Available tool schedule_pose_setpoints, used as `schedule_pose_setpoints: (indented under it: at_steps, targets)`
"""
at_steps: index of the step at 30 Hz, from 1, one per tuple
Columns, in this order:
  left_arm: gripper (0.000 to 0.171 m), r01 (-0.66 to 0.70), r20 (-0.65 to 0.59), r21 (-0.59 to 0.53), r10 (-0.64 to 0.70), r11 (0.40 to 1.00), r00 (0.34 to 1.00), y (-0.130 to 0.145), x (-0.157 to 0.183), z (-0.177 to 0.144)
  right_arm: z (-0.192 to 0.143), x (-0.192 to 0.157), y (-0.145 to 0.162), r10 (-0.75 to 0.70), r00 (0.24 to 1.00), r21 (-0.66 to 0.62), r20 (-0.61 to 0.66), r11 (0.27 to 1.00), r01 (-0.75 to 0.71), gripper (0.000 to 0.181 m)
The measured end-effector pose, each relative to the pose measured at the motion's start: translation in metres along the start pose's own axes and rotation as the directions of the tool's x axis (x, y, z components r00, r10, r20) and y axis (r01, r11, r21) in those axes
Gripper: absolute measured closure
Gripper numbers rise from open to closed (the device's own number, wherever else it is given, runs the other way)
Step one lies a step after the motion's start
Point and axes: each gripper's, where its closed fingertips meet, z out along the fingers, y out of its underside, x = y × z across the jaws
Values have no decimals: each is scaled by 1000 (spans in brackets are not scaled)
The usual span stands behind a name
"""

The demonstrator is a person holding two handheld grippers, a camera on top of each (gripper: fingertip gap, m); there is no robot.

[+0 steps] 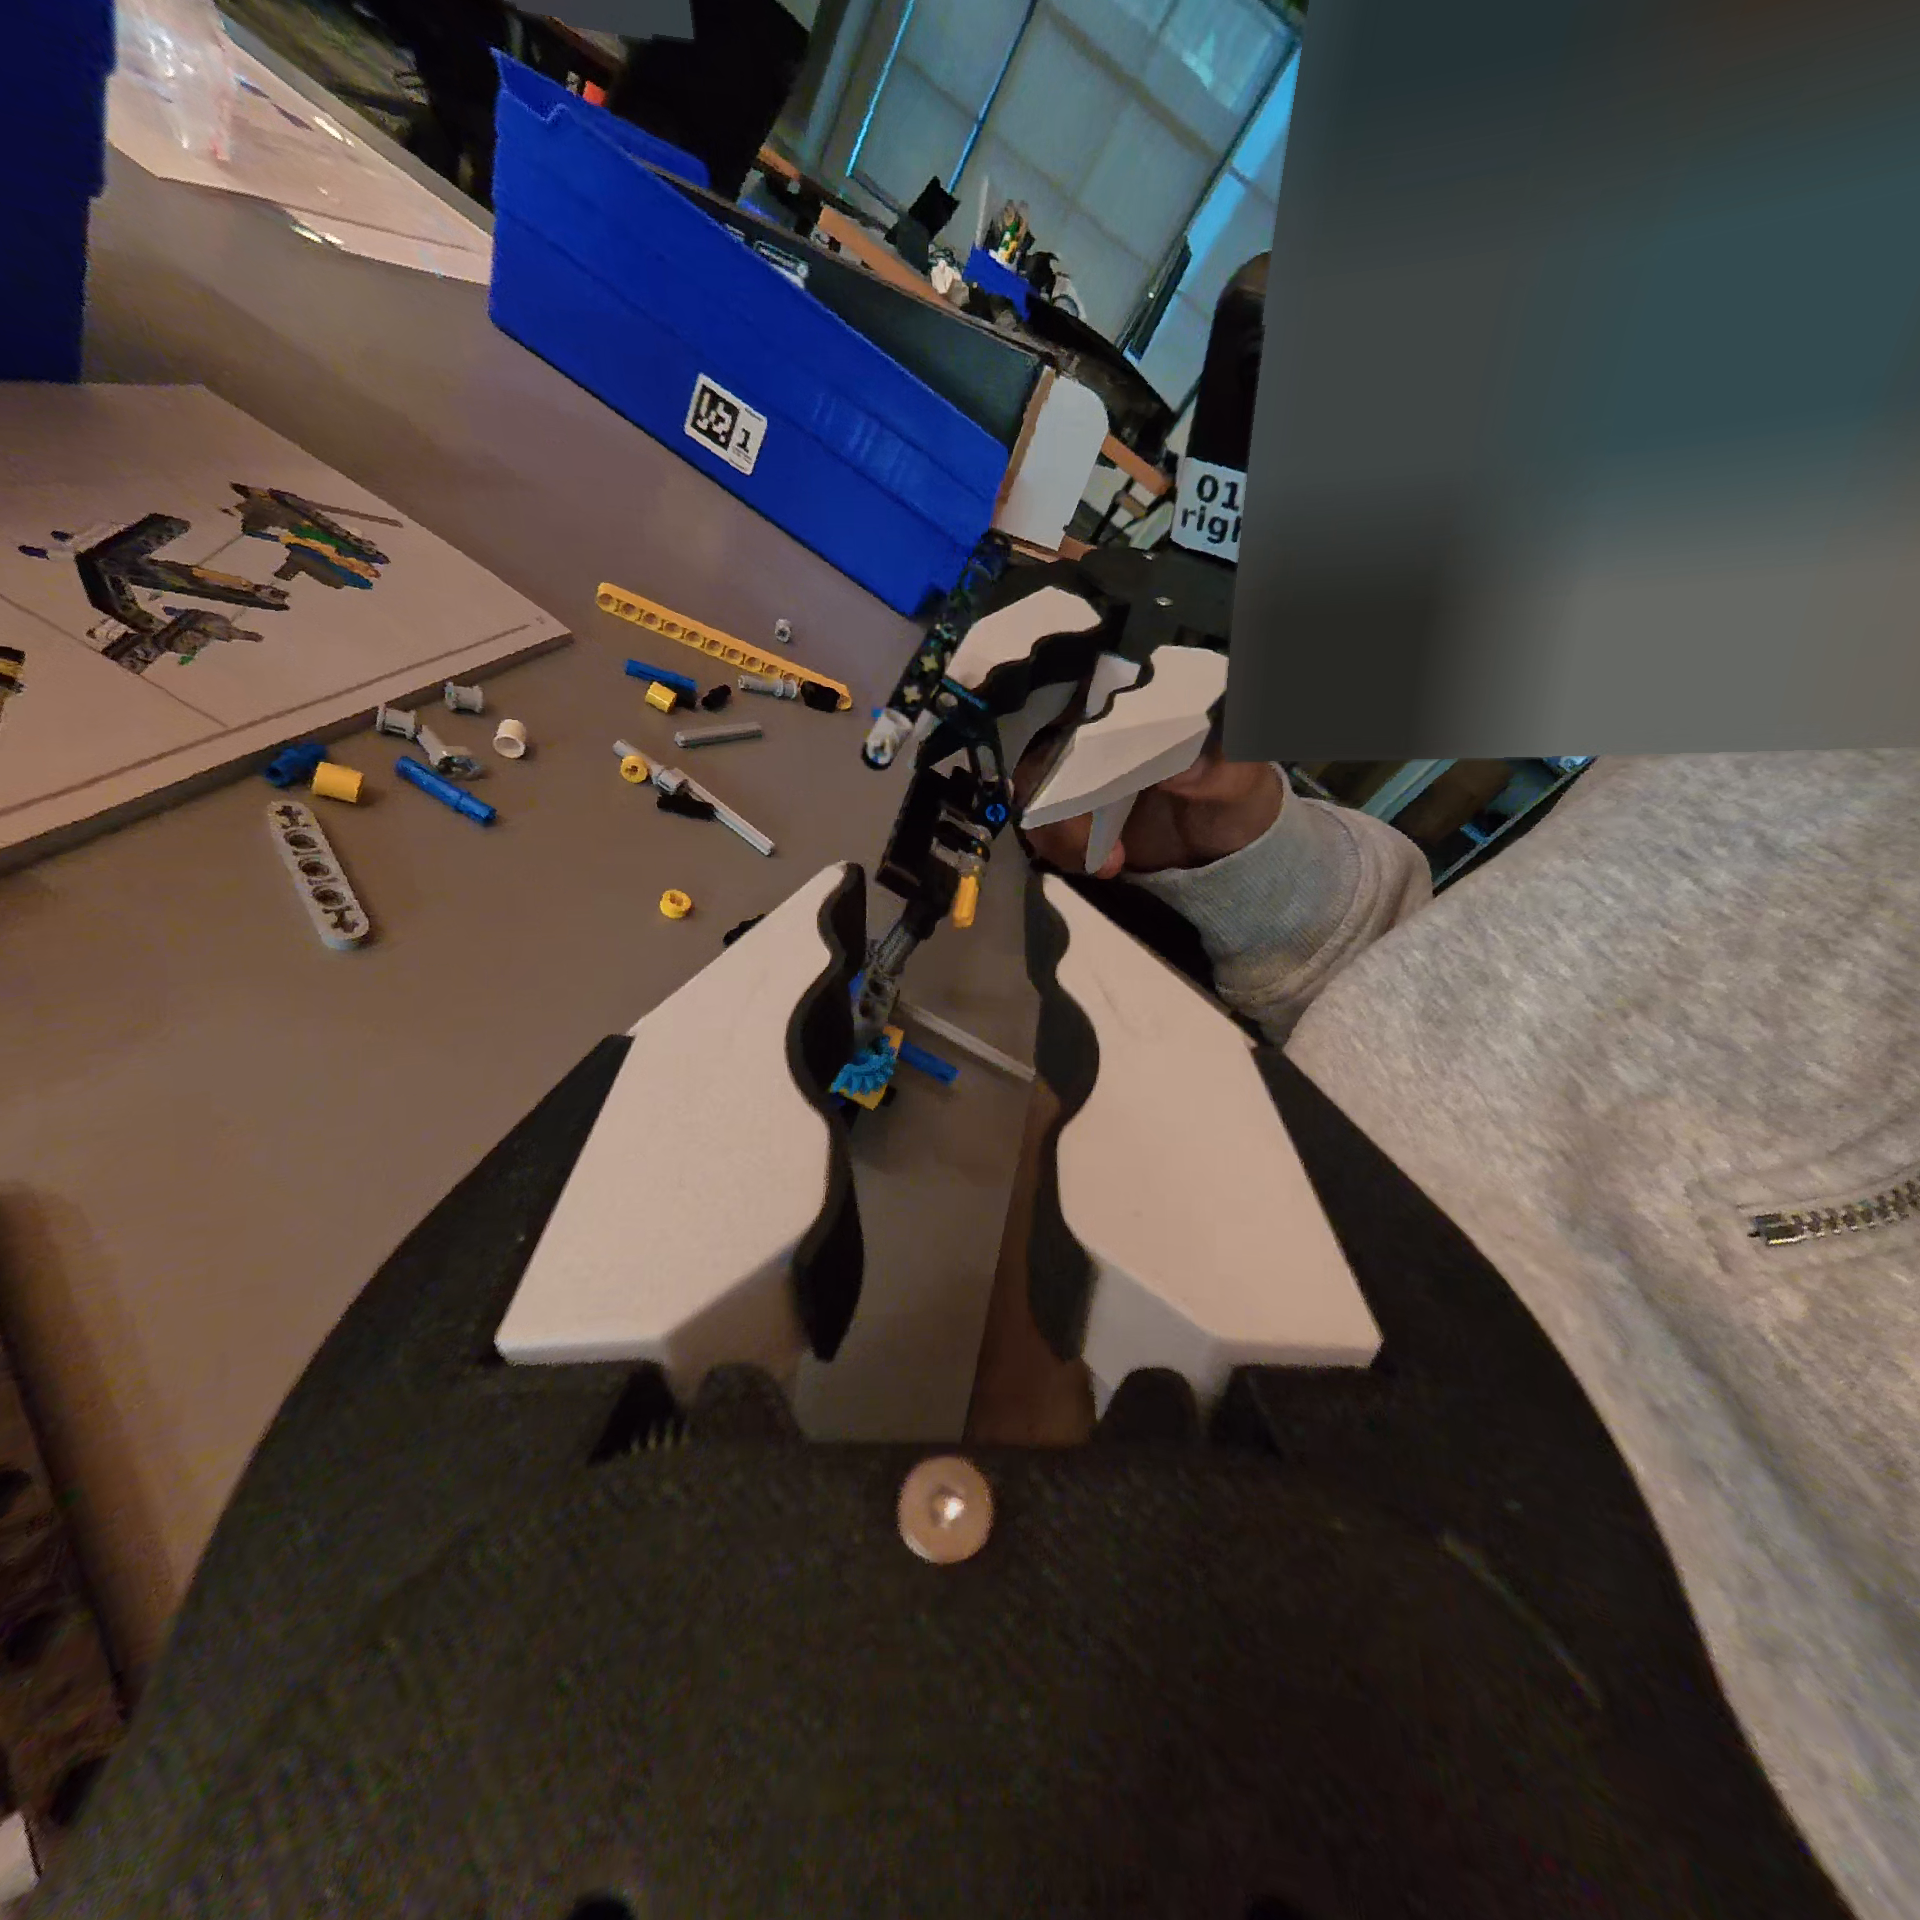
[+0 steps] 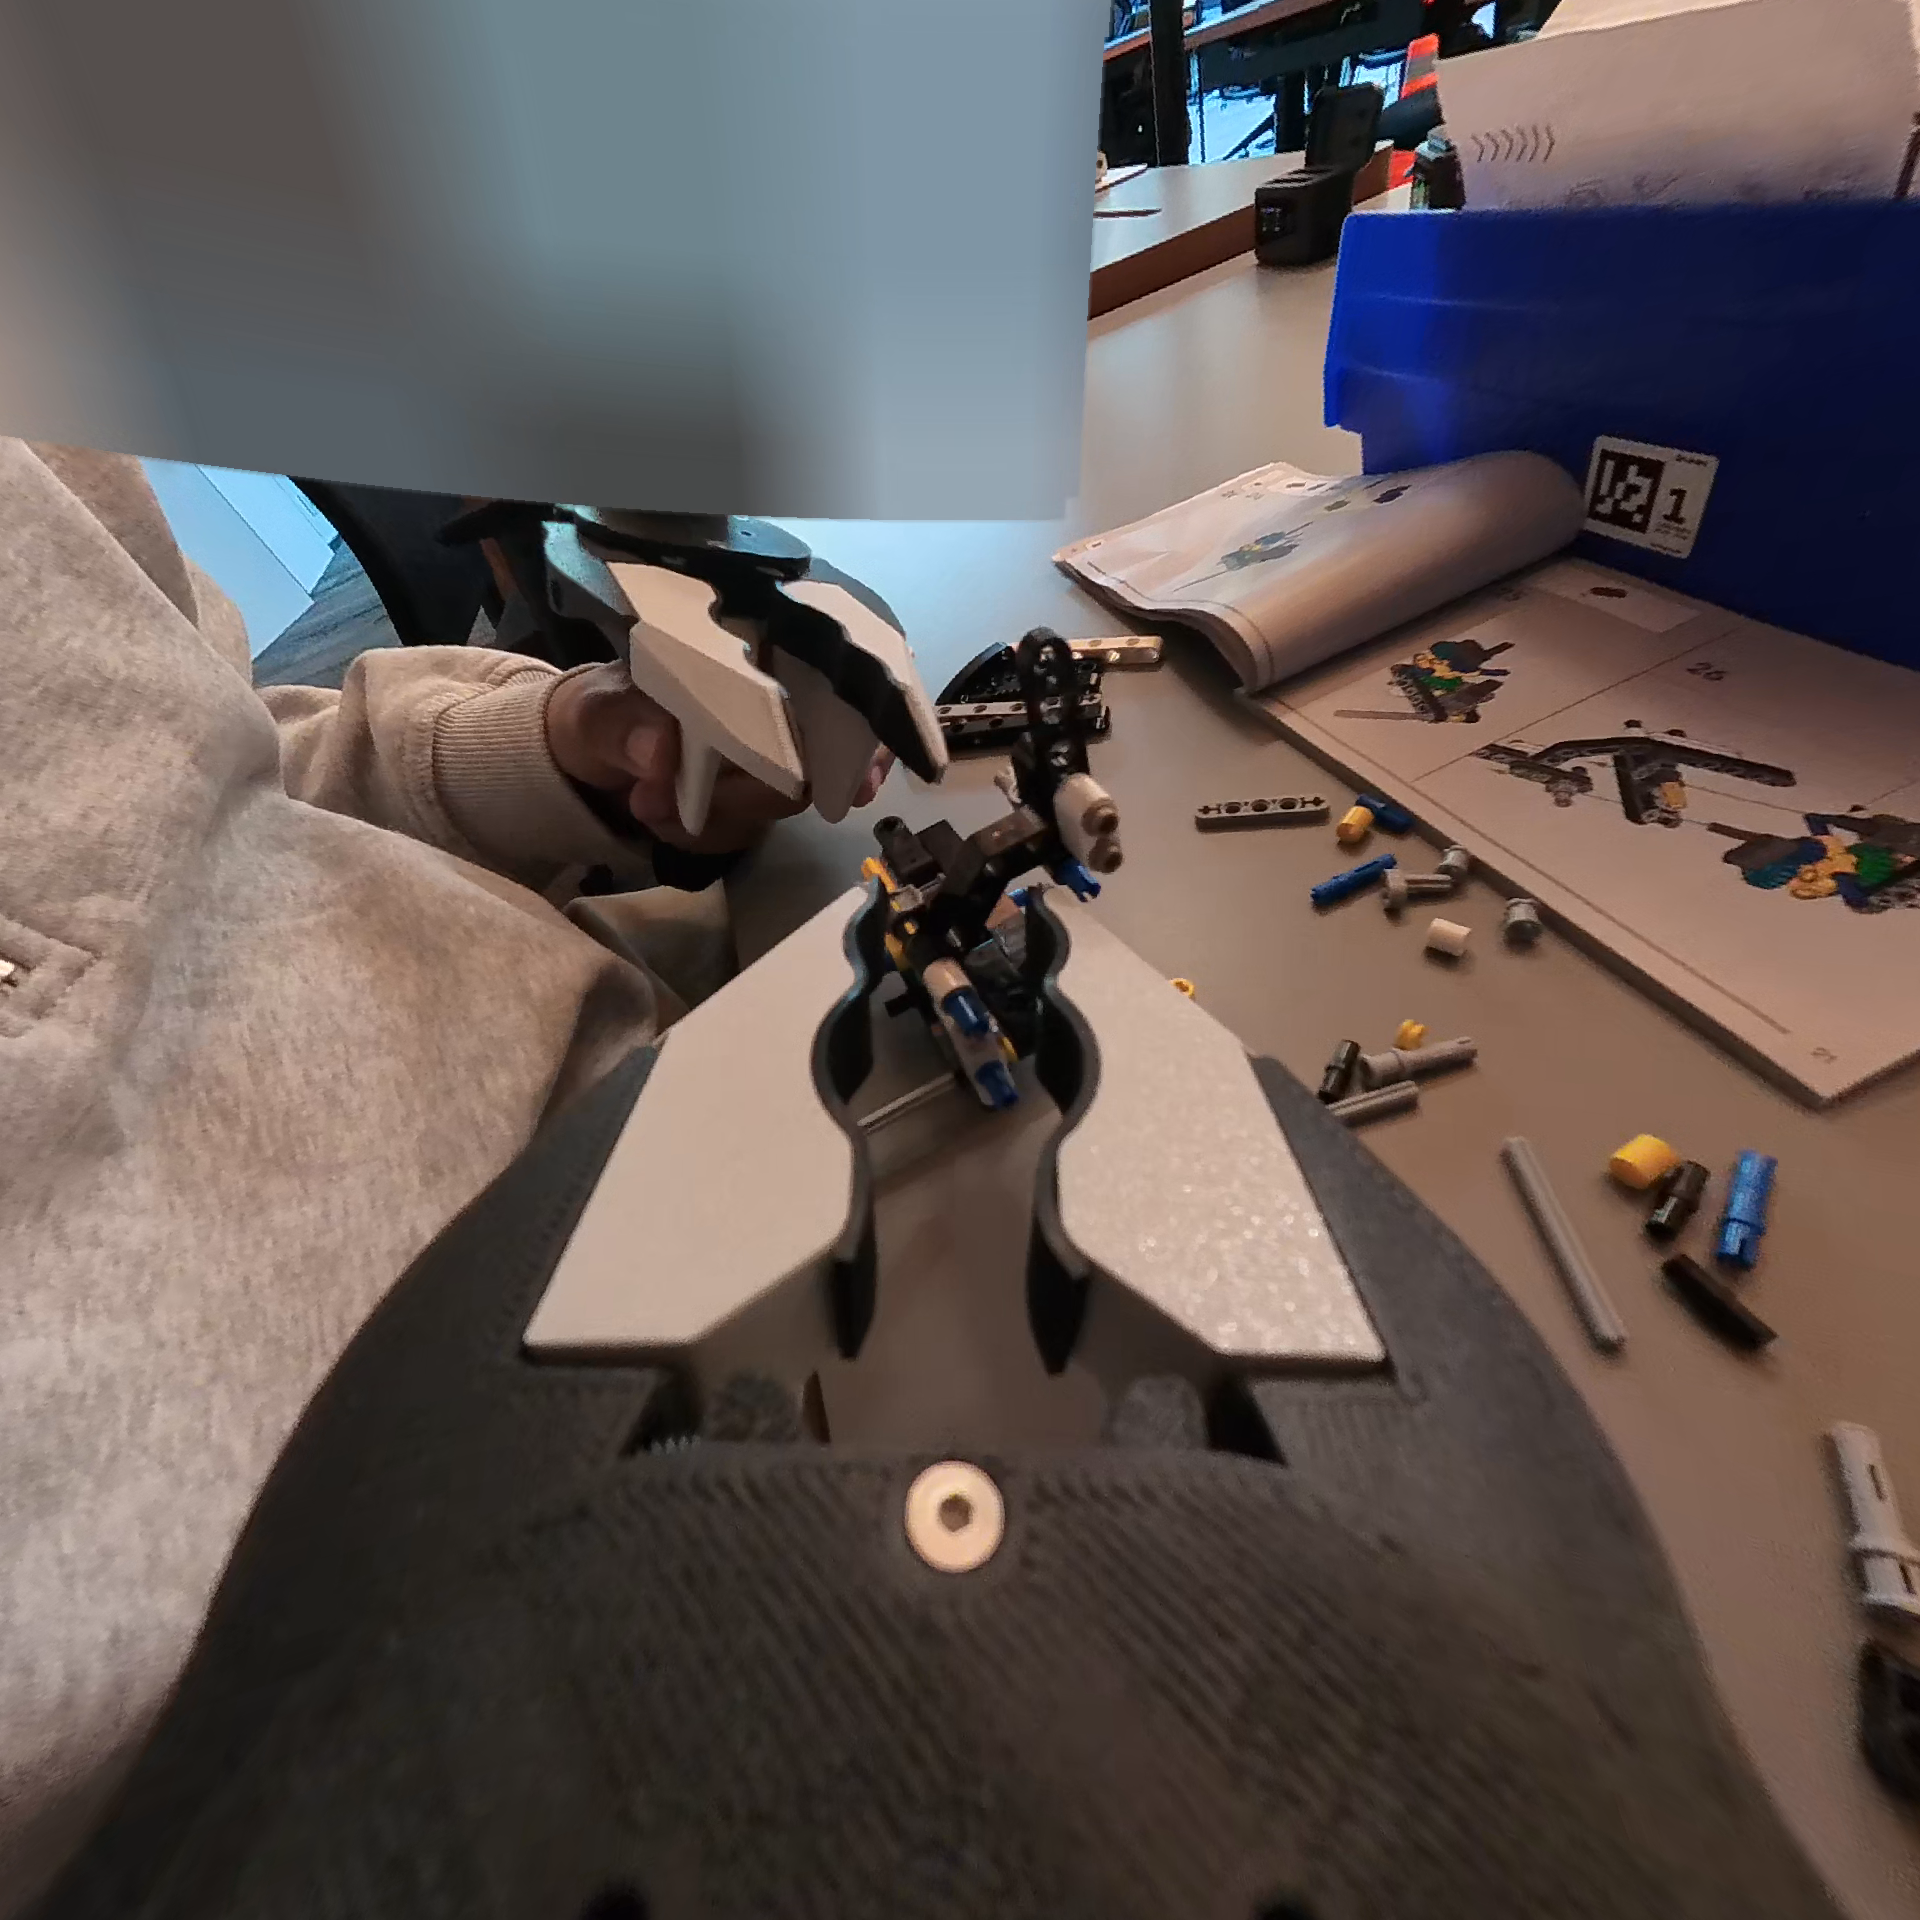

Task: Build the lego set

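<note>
The Lego assembly (image 2: 961, 935) is a small black build with yellow, blue and grey pins. It sits between the fingers of my right gripper (image 2: 951, 904), which is shut on it above the table. In the left wrist view the assembly (image 1: 935, 831) hangs just past my left gripper (image 1: 945, 878). That gripper's fingers stand apart and clamp nothing; a blue gear (image 1: 862, 1070) at the assembly's low end shows beside the left finger. The right gripper (image 1: 1081, 696) shows there too, gripping the assembly's upper part. The left gripper (image 2: 873, 790) hovers close above the assembly.
Loose parts lie on the grey table: a long yellow beam (image 1: 722, 644), a grey beam (image 1: 317, 873), and pins and axles (image 2: 1683, 1195). An open instruction booklet (image 1: 208, 582) (image 2: 1558, 831) and a blue bin (image 1: 727, 343) (image 2: 1610, 343) lie behind. A person's grey sleeve (image 1: 1278, 894) is nearby. The grippers' ends are close to 4 cm from one another.
</note>
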Motion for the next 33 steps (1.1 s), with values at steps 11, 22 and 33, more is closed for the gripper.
schedule_pose_setpoints:
  at_steps: [11,22,33]
  targets:
    - [142,46,-11,20,-46,999,999,-3,-3,-2,0,0,1,-3,1000,-4,-4,1000,3,155]
    - [143,81,3,40,-81,996,997,-6,-9,-5,-2,4,-2,18,1000,14,-11,1000,-18,146]
    - [145,119,6,54,-120,991,993,-8,-14,-5,-2,5,-1,27,1000,7,-10,1000,-27,153]
